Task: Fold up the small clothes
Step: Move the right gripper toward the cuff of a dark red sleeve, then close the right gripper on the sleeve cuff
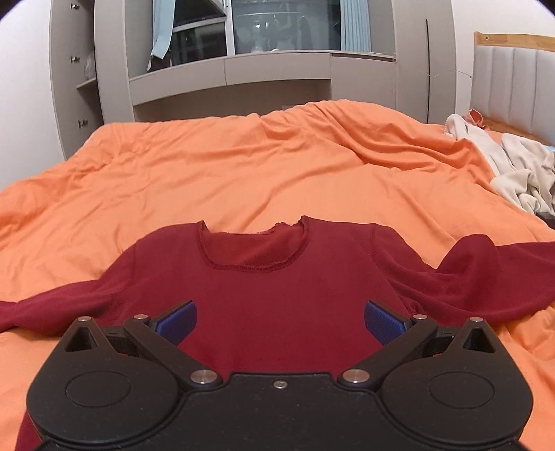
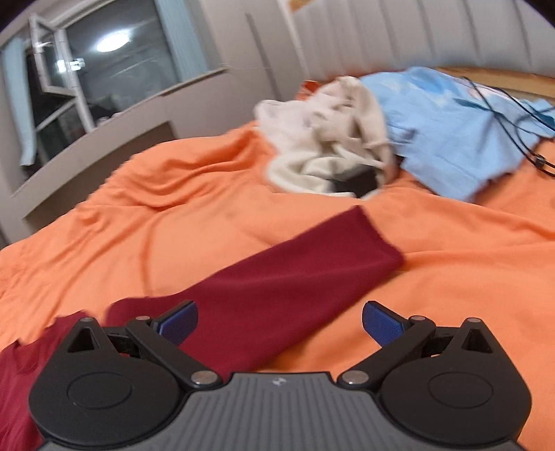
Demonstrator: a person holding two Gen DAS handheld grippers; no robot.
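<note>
A small dark red long-sleeved top [image 1: 281, 298] lies spread flat on the orange bedcover [image 1: 242, 180], neckline away from me, both sleeves stretched out to the sides. My left gripper [image 1: 280, 321] hovers open over the chest of the top, its blue pads [image 1: 178, 321] wide apart and holding nothing. In the right wrist view one red sleeve [image 2: 288, 281] runs diagonally up to the right, its cuff lying on the orange bedcover [image 2: 433, 277]. My right gripper [image 2: 280, 321] is open above that sleeve, nothing between its pads. That view is motion-blurred.
A heap of cream clothes [image 2: 329, 145] and a light blue garment [image 2: 451, 132] with a black cable [image 2: 513, 114] lie near the padded headboard [image 1: 513, 83]. The cream heap [image 1: 520, 170] also shows at the right. Grey shelving and a window [image 1: 277, 27] stand beyond the bed.
</note>
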